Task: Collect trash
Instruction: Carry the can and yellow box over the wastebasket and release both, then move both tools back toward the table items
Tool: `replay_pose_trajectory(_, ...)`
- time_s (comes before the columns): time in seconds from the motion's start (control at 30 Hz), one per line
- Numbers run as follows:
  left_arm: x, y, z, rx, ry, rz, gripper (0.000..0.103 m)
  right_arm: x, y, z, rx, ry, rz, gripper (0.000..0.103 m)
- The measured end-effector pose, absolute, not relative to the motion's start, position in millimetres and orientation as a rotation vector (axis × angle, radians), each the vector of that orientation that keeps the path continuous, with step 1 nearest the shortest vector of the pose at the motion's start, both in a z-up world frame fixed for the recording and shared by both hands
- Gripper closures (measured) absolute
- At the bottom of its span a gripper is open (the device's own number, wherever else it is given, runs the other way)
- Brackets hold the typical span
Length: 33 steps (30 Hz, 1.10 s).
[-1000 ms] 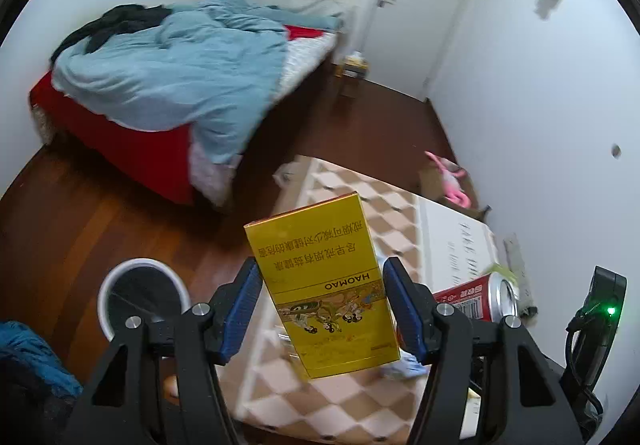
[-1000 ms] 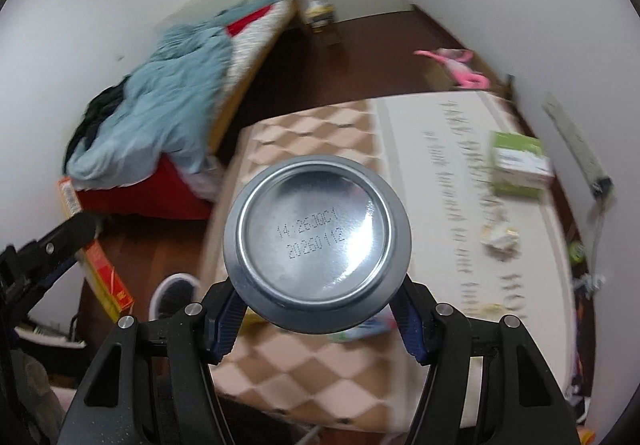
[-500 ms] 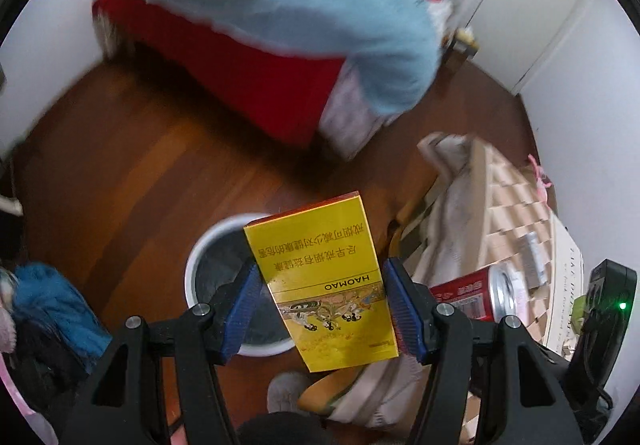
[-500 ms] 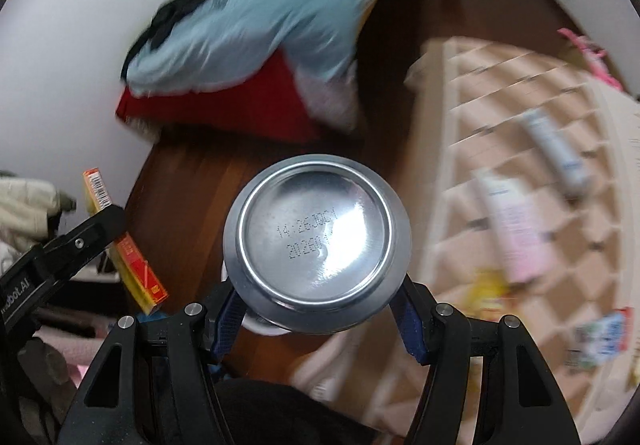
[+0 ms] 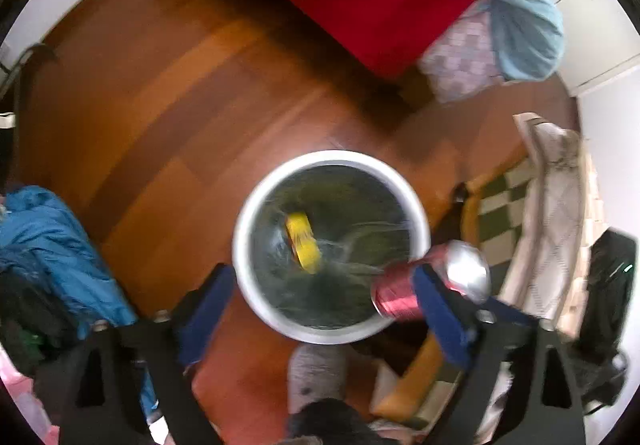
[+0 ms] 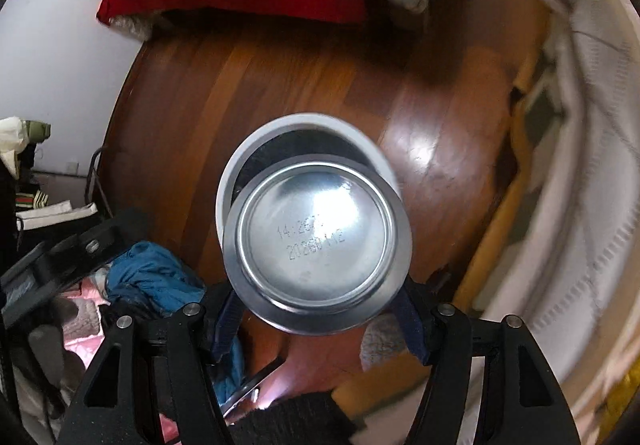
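The white-rimmed trash bin is seen on the wooden floor, straight ahead of and below both claws. Its mouth is framed between the blue pads of the left claw, which is spread wide and holds nothing. A yellow carton is seen inside the bin, tilted, just ahead of that claw. The red drink can is clamped in the right claw, with its long axis pointing forward along the fingers and its silver base toward the bin. In the left view the can lies over the bin's near right rim, so the right claw is judged nearer to releasing next.
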State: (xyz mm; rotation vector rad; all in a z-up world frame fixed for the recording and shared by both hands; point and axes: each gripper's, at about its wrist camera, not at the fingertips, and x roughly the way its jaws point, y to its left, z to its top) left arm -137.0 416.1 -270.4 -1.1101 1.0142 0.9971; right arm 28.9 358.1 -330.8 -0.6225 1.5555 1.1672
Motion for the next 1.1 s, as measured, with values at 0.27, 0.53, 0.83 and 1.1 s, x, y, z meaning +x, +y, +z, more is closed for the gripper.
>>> replay_pose_trajectory(0.27,-158,395,-256,-0.93,1.049,1.148,0.004,18,353,-330,-0.766,1.439,1.137,0.0)
replay_pose_trajectory(0.53,-158,366,-231,-0.862,1.082,1.164,0.004,6,317,-308,-0.903,1.316,1.087,0.0)
replay_pose_trajectory(0.83,-165,337,-199,-0.839,1.058,1.169,0.004,-1,292,-268,-0.848,1.281,1.109,0.0)
replay_pose_trajectory(1.1,-166,306,-150,-0.774,1.006,1.173,0.004,-1,261,-215,-0.773,1.222,1.164,0.0)
